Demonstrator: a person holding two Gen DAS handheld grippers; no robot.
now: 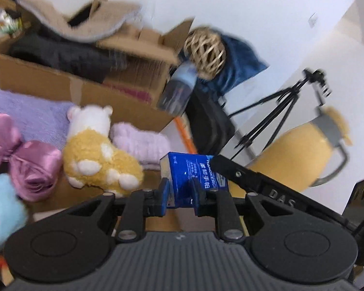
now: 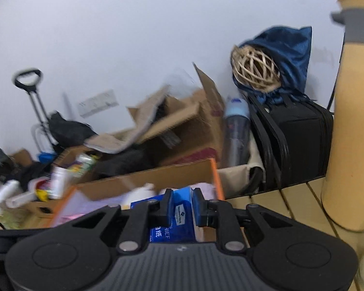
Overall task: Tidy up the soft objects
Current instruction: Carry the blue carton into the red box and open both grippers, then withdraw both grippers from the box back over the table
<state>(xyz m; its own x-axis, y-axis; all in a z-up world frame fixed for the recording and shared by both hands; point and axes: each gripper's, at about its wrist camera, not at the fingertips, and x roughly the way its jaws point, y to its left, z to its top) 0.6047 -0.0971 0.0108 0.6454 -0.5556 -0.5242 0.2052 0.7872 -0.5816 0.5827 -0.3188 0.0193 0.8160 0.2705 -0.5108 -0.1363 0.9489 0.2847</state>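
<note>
A blue tissue pack [image 1: 194, 167] hangs between both grippers. My left gripper [image 1: 180, 189] is shut on its near end, and the other gripper's black finger reaches onto its right side. In the right wrist view my right gripper [image 2: 183, 201] is shut on the same blue pack [image 2: 172, 232], above the open cardboard box [image 2: 169, 172] with an orange edge. Inside that box [image 1: 60, 82] lie a yellow and white plush animal [image 1: 97, 155], a pale pink fluffy item [image 1: 143, 143], a purple satin bow [image 1: 24, 160], a light blue plush [image 1: 2, 208] and a lilac towel [image 1: 31, 116].
Behind stand more cardboard boxes [image 1: 143, 46] with dark clothes, a water bottle [image 1: 179, 87], a wicker ball [image 1: 205, 51] on blue cloth, a black bag [image 2: 298, 140] and a tripod [image 1: 279, 111]. A tall yellow flask [image 2: 351, 121] stands on the slatted tabletop at the right.
</note>
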